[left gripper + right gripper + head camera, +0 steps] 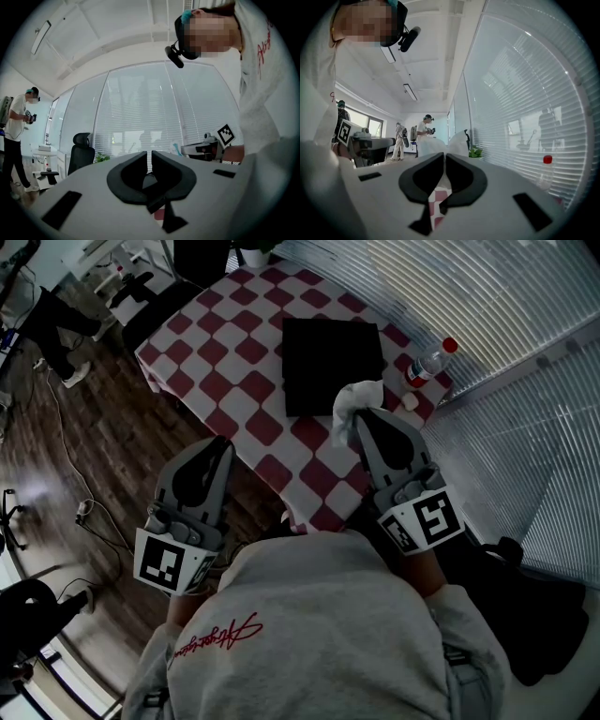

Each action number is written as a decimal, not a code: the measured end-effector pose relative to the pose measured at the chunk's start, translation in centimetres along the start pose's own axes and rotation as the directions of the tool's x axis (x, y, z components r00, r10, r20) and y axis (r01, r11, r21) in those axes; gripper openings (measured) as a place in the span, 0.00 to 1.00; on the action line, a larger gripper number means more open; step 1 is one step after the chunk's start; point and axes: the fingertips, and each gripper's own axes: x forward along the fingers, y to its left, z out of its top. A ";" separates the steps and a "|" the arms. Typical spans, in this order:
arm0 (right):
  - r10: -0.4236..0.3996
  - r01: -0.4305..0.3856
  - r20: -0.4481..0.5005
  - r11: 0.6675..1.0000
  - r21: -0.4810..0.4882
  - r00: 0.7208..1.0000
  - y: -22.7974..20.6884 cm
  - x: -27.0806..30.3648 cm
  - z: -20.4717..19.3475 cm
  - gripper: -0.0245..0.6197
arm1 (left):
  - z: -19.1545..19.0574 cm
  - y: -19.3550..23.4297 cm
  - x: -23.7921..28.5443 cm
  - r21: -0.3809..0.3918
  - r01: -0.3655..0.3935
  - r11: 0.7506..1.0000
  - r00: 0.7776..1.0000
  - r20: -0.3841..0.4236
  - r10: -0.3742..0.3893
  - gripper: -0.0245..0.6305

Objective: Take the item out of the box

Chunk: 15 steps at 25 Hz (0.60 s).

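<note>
The right gripper [361,418] has its jaws pinched on the crumpled white cloth-like item [352,401] at the near corner of the flat black box [330,365], seemingly already out; the left gripper [221,444], jaws together and empty, idles well left of it

The tablecloth [246,395] in the upper middle is looking like smooth checked cloth; the box [333,367] on it is showing a matt black surface; the item [352,401] is appearing as soft, crumpled white cloth or paper; the bottle [427,367] at upper right is gleaming as clear plastic; the floor [122,446] at left is showing dark, faintly glossy wood; the left gripper [217,446] and right gripper [361,418] are wearing matt grey plastic shells.
</note>
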 end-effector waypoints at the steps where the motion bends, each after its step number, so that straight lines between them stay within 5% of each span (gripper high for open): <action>1: 0.000 0.000 0.001 1.000 0.000 1.000 0.0 0.0 0.0 0.08 | 0.0 0.0 0.0 0.000 0.000 1.000 1.000 0.000 0.000 0.10; 15: 0.006 -0.006 -0.004 1.000 0.026 1.000 0.0 -0.1 -0.3 0.08 | 0.0 0.2 -0.1 -0.002 -0.012 1.000 1.000 -0.003 0.012 0.10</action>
